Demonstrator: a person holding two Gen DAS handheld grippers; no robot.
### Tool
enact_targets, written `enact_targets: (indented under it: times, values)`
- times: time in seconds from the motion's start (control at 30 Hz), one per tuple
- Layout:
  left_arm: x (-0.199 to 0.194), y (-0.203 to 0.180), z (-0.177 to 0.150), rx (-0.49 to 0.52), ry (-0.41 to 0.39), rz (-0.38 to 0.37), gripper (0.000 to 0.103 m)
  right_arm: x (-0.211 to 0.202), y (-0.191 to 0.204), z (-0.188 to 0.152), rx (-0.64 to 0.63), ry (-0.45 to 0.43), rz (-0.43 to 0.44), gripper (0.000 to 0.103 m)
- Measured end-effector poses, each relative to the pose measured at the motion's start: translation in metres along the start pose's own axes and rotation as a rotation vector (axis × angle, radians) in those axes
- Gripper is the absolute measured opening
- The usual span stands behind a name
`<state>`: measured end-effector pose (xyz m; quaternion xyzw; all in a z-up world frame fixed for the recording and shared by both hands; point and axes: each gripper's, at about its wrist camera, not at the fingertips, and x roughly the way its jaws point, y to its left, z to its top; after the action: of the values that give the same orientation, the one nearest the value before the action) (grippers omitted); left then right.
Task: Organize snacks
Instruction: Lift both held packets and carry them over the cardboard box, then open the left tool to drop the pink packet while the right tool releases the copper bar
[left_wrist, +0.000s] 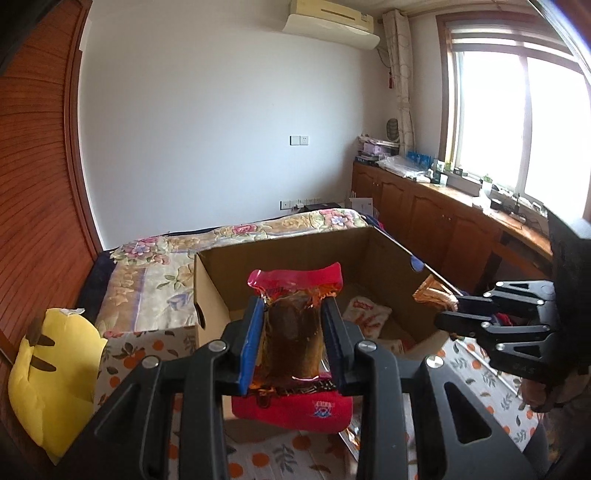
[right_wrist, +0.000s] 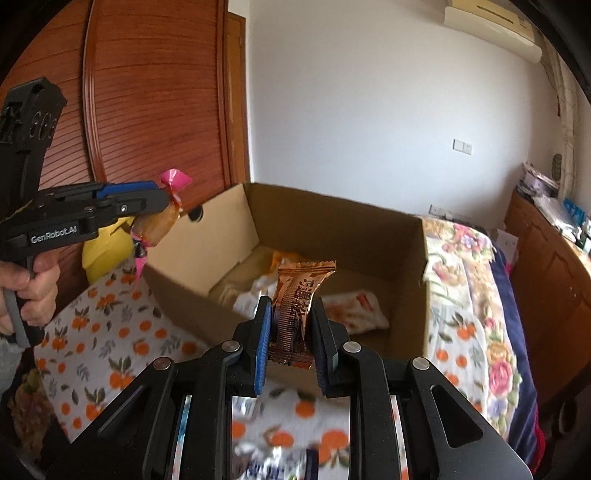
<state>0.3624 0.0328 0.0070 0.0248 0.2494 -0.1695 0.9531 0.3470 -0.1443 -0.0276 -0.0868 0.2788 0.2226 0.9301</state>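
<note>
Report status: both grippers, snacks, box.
Left gripper shut on red-ended snack packet. Right gripper shut on copper foil packet. Cardboard box open ahead, white packets already inside. Nothing blocking.

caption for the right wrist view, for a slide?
Right gripper clamps a copper-foil snack above the open cardboard box; left gripper holds a pink-ended snack beside it.

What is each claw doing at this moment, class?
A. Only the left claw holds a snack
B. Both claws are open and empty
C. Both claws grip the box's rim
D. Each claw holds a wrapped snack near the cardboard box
D: the left claw clamps a red-ended snack packet, the right claw a copper-coloured wrapper, both in front of the open cardboard box.
</note>
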Motion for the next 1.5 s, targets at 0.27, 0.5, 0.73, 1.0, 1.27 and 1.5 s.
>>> enact_targets:
  times: [0.27,0.5,0.73,1.0,1.27,1.5]
  values:
    - [0.028,0.008,0.009,-0.012,0.008,-0.012,0.027,0.036,-0.013,0.008,0.032,-0.005,0.028,0.018]
    - [0.055,0.005,-0.005,-0.024,0.052,-0.019,0.027,0.057,-0.024,-0.003,0.049,0.025,0.03,0.018]
    - [0.07,-0.002,-0.015,-0.021,0.099,-0.012,0.028,0.067,-0.035,-0.003,0.075,0.033,0.035,0.02]
    - [0.077,-0.003,-0.024,-0.006,0.12,-0.008,0.032,0.07,-0.033,-0.004,0.082,0.029,0.04,0.023]
    - [0.076,-0.008,-0.026,0.0,0.124,-0.011,0.036,0.069,-0.031,-0.005,0.078,0.032,0.033,0.024]
    - [0.067,-0.012,-0.025,0.017,0.119,0.0,0.036,0.06,-0.025,-0.003,0.067,0.024,0.027,0.027]
